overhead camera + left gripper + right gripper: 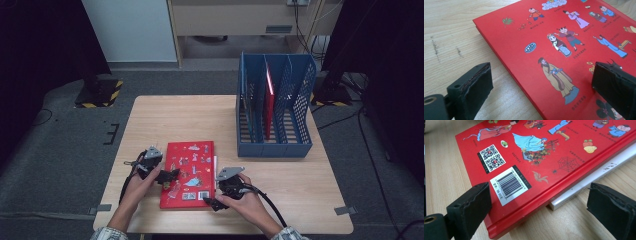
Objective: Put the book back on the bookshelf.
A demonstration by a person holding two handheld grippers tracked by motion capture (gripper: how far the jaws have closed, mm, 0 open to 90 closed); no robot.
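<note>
1. High view: the red book [188, 173] lies flat on the desk [165, 117], near its 6 o'clock edge, with the long axis running from 6 to 12 o'clock.
2. The left tongs [167, 176] are at the book's 9 o'clock edge and reach over the cover toward 3 o'clock. The right tongs [214, 202] are at the corner at 5 o'clock.
3. Left gripper view: the left tongs [544, 85] are open and grip nothing. One jaw is above the bare desk, the other above the cover, so the book's edge passes between them.
4. Right gripper view: the right tongs [541, 207] are also open and empty. The spine edge, near the barcode [510, 184], lies between the jaws. A thin white book [596, 176] shows from under the red book on this side.
5. Both hands are about equally near, one on each long side. I judge that the coming grip depends on this: each pair of tongs must close across a long edge, and the right one should not take the white book too.
6. The blue rack [274, 107] stands at 1 o'clock from the book, well apart, with one red thing upright inside.
</note>
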